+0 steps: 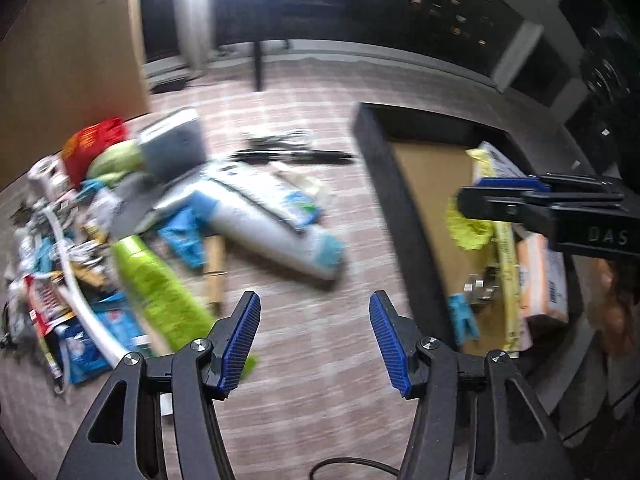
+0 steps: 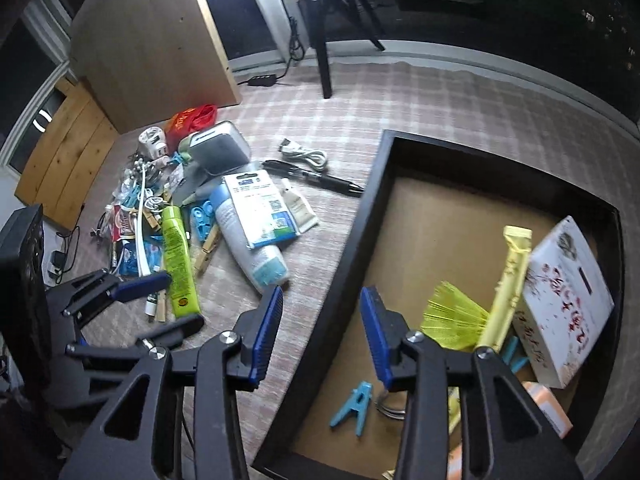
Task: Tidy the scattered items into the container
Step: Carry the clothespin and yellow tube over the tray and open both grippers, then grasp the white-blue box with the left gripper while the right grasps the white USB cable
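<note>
A pile of scattered items lies on the checked carpet: a green tube point(image 2: 178, 264), a white-and-blue tube point(image 2: 250, 240), a blister pack point(image 2: 260, 204), a black pen point(image 2: 316, 176), a white cable point(image 2: 304, 154) and a grey speaker point(image 2: 218, 148). The black tray point(image 2: 352, 224) with a cardboard floor holds a white box point(image 2: 560, 300), a yellow mesh point(image 2: 452, 320), a yellow stick pack point(image 2: 506, 292) and a blue clothes peg point(image 2: 354, 404). My left gripper point(image 1: 316, 340) is open and empty above the carpet, beside the green tube point(image 1: 156, 284). My right gripper point(image 2: 320, 332) is open and empty over the tray's left wall.
A wooden cabinet point(image 2: 152, 44) stands behind the pile. A black stool leg point(image 2: 322, 60) and a power strip point(image 2: 262, 79) are at the back. The left wrist view is blurred; it shows the tray point(image 1: 384, 184) to the right and the right gripper point(image 1: 520, 200) above it.
</note>
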`<state>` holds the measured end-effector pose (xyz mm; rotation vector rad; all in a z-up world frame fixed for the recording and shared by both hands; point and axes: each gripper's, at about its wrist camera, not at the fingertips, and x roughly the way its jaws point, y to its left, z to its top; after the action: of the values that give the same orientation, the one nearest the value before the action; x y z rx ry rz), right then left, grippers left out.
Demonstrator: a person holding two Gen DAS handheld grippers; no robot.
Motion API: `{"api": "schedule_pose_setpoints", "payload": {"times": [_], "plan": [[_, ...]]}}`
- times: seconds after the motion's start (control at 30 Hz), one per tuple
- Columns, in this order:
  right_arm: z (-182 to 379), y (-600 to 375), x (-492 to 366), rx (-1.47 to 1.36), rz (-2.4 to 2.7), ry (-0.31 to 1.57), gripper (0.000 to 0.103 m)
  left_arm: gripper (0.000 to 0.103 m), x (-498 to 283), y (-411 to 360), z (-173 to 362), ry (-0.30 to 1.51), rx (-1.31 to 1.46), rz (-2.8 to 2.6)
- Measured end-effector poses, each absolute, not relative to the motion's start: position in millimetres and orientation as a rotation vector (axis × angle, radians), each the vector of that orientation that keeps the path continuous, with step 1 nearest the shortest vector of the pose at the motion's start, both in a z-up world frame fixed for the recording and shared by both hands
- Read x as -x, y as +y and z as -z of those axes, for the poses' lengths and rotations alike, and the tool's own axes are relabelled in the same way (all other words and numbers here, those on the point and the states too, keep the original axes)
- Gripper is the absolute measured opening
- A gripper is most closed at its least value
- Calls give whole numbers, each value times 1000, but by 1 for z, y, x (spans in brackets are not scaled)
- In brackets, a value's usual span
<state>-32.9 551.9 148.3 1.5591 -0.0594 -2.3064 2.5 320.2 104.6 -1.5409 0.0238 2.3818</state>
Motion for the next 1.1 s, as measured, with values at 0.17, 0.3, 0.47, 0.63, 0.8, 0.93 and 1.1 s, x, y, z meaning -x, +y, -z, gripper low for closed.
{"api": "schedule_pose_setpoints", "payload": {"times": [0.17,0.3,0.47,0.63,0.8,0.93,1.1], "plan": [[-145,536,36,-1540,2305,-22,45,54,-3,268,-99,-57,1595,-2453],[-144,527,39,-1531,2300,11,45,54,-7,235,-96,-133,1634,-2496],[-143,518,45,-1510,2287,40,45,54,-15,189,-93,-219,1683,-2567],[-142,509,61,-1507,2274,78,45,54,-10,165,-92,-249,1704,-2598],[-142,493,84,-1492,2251,199,45,54,16,172,-102,-135,1650,-2611],[-140,482,110,-1482,2223,297,45,59,50,189,-114,51,1547,-2584],[-123,470,147,-1531,2178,365,40,62,88,213,-114,300,1471,-2514]]}}
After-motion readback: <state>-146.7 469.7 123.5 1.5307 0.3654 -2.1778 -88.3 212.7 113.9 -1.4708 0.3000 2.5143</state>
